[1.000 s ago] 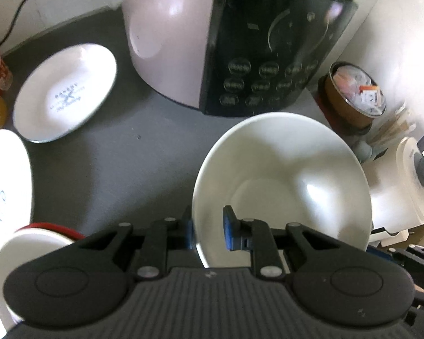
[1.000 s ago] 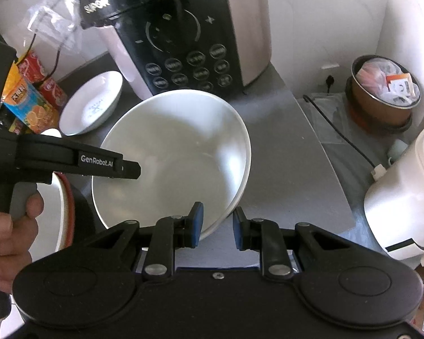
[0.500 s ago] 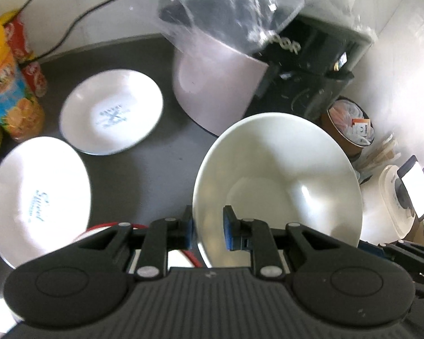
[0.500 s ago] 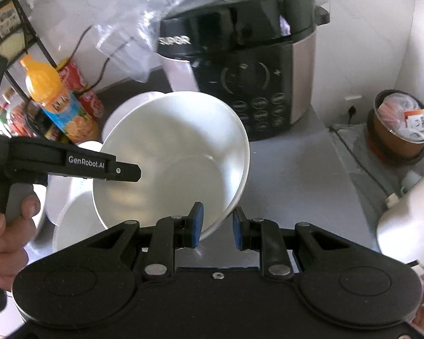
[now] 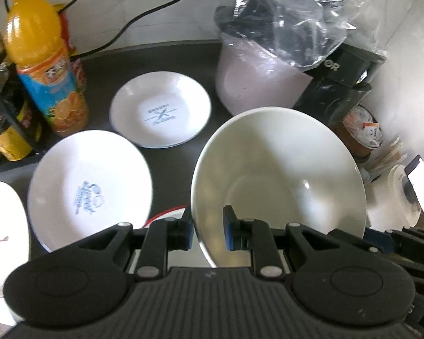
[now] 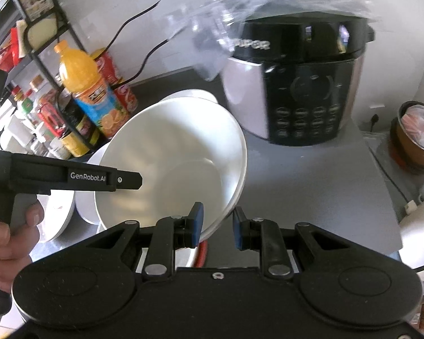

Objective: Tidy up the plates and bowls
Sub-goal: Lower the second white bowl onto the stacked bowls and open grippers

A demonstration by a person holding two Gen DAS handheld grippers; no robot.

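Left wrist view: left gripper (image 5: pixel 207 227) clamped on the near rim of a big white bowl (image 5: pixel 279 175), one blue pad outside the wall, the other inside. Bowl held tilted above the dark counter (image 5: pixel 99 65), filling the lower middle of the picture. At 11 o'clock from the bowl, a shallow white plate (image 5: pixel 161 113) with a blue crossed mark, flat on the counter. At 9 o'clock, a second white plate (image 5: pixel 90 189) with blue script, somewhat blurred. Just under the bowl's left edge, a sliver of a red-rimmed dish (image 5: pixel 166 214) — mostly hidden. At the far left edge, part of another white dish (image 5: pixel 3 226). At 10 o'clock, near the wall, an orange juice bottle (image 5: pixel 45 65). At 12 to 1 o'clock, a pressure cooker (image 5: pixel 271 82) with a clear plastic bag (image 5: pixel 305 8) draped on top.

Right wrist view: right gripper (image 6: pixel 217 227) clamped on the same bowl (image 6: pixel 172 163) at its lower right rim, the rim pinched between the two blue pads. Left gripper (image 6: pixel 107 179) reaching in from 9 o'clock to the bowl's opposite edge, gripped by a hand (image 6: pixel 8 234). Juice bottle (image 6: pixel 90 96) at 11 o'clock from the bowl, beside red cans and a wire rack of jars. Pressure cooker (image 6: pixel 299 90) at 1 o'clock — its black button panel facing the camera. Grey counter (image 6: pixel 310 192) at 3 o'clock.
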